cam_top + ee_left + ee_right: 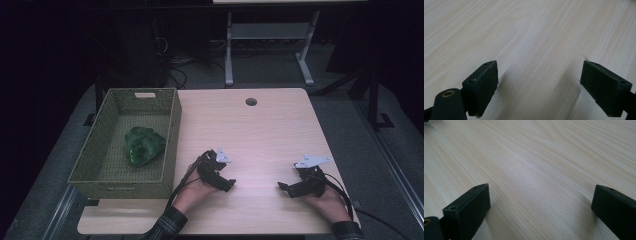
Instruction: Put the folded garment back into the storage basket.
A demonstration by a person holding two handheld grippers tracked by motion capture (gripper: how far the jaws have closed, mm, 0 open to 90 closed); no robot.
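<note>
both grippers rest low on the bare counter at the bottom of the frame: left gripper, right gripper, jaws spread wide, gripping nothing. looks like an idle or finished step. green crumpled thing sits in the woven basket, left of frame; the next move, if any, reaches there. what it is stays hard to make out; the far background is dark.

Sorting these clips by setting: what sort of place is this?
Probably a lab or office workroom: a pale wooden desk with a cable hole, another desk's metal legs behind, and cables on grey carpet.
</note>
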